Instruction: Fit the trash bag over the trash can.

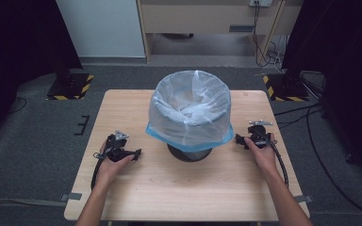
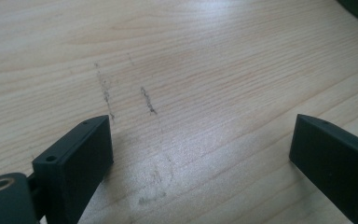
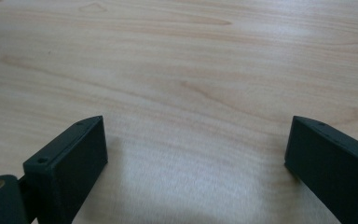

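A dark bin (image 1: 189, 153) lined with a translucent white-blue plastic bag (image 1: 190, 110) stands at the middle of the wooden table (image 1: 188, 188). My left gripper (image 1: 138, 152) rests low on the table to the bin's left, jaws pointing toward it. In the left gripper view the left gripper (image 2: 200, 154) is open over bare wood with faint scuff marks. On the bin's right side my right gripper (image 1: 238, 139) points inward at the bag's lower edge. Seen in its own view, the right gripper (image 3: 196, 149) is open, with nothing but wood grain between its jaws.
The bag's blue hem (image 1: 156, 132) hangs over the bin's sides. Cables (image 1: 283, 169) trail from both grippers toward the table's near edge. Grey carpet surrounds the table, with dark stands (image 1: 70, 84) at the back corners.
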